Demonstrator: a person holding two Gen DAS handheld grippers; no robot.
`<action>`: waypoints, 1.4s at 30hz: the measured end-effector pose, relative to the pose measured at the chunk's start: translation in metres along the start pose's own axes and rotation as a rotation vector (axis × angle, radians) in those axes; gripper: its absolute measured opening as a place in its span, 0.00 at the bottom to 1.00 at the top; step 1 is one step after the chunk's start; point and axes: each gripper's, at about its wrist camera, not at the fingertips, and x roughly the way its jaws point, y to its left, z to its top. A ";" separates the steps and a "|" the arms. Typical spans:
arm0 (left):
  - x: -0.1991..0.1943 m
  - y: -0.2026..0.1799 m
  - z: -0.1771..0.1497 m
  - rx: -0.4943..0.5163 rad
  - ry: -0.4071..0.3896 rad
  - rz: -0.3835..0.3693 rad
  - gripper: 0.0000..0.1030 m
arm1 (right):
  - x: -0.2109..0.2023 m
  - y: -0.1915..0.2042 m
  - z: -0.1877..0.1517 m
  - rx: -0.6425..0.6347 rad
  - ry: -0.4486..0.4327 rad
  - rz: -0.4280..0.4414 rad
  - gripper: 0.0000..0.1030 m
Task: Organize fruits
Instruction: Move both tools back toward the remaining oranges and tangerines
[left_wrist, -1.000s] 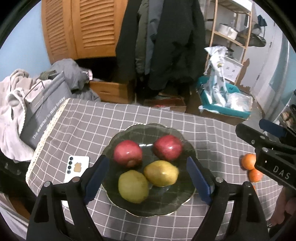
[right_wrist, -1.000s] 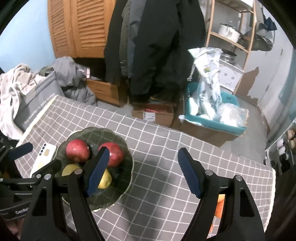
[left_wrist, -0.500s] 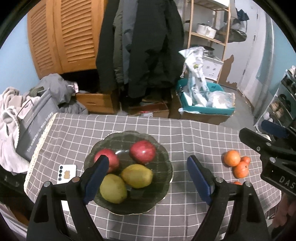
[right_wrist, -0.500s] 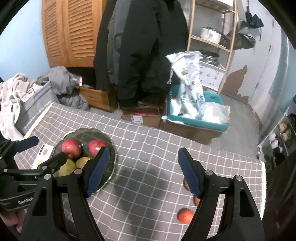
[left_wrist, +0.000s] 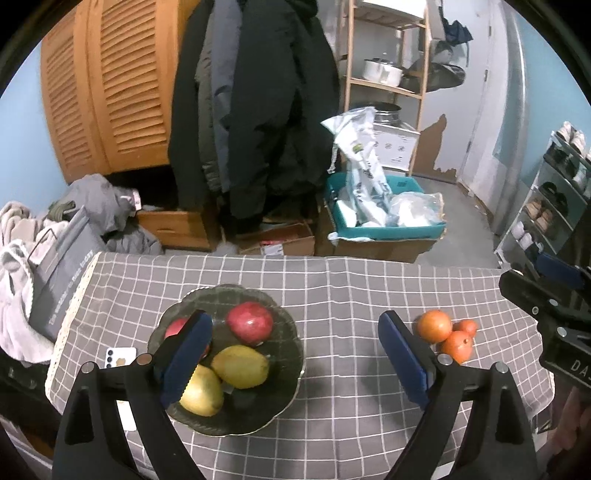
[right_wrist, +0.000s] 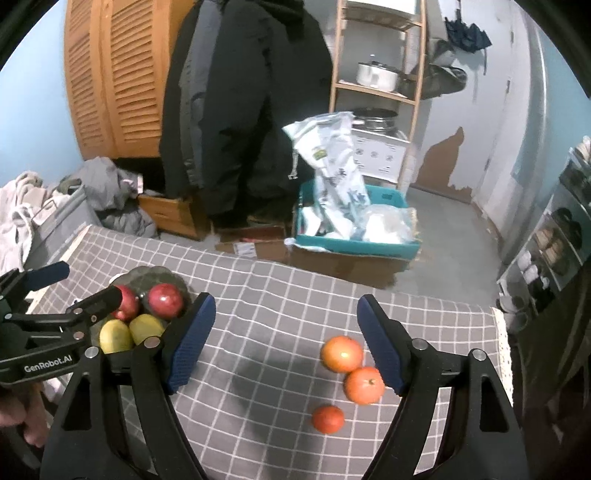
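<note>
Left gripper (left_wrist: 295, 363) over the grey checked cloth (left_wrist: 332, 295), jaws opening, wide apart, nothing between the pads. Blue left pad crossing the dark plate (left_wrist: 284, 376) at its 9 o'clock side, right pad just short of the oranges.

On the plate: two red fruits, one (left_wrist: 250, 322) at 12 o'clock, the other (left_wrist: 175, 326) at 10 o'clock and half hidden behind the pad; two yellow-green fruits, one (left_wrist: 240, 366) near the middle, one (left_wrist: 203, 395) at 7 o'clock, touching each other.

White phone (left_wrist: 120, 357) flat on the cloth, just beside the plate at 9 o'clock.

Three oranges (left_wrist: 434, 325) clustered on the cloth, well apart from the plate at 3 o'clock, touching one another in the left wrist view.

Right gripper (right_wrist: 286, 341) also above the cloth, jaws opening, wide, holding nothing. In its view: largest orange (right_wrist: 341, 353) at 1 o'clock of the gap's centre, second (right_wrist: 364, 385) touching it and partly behind the right pad, smallest (right_wrist: 327, 418) lying apart toward 5 o'clock. Plate and its four fruits at 9 o'clock, partly behind the other gripper's black frame.

Beyond the table at 12 o'clock: dark coats (left_wrist: 255, 110), a teal crate (left_wrist: 388, 230) with bags, a wooden shelf (left_wrist: 388, 81).
</note>
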 end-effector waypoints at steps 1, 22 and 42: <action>-0.001 -0.004 0.000 0.005 -0.002 -0.004 0.90 | -0.001 -0.004 -0.001 0.004 0.000 -0.006 0.78; 0.021 -0.067 0.002 0.100 0.016 -0.042 0.99 | 0.000 -0.079 -0.033 0.096 0.046 -0.080 0.82; 0.115 -0.104 -0.036 0.142 0.219 -0.054 0.99 | 0.098 -0.114 -0.099 0.168 0.325 -0.044 0.82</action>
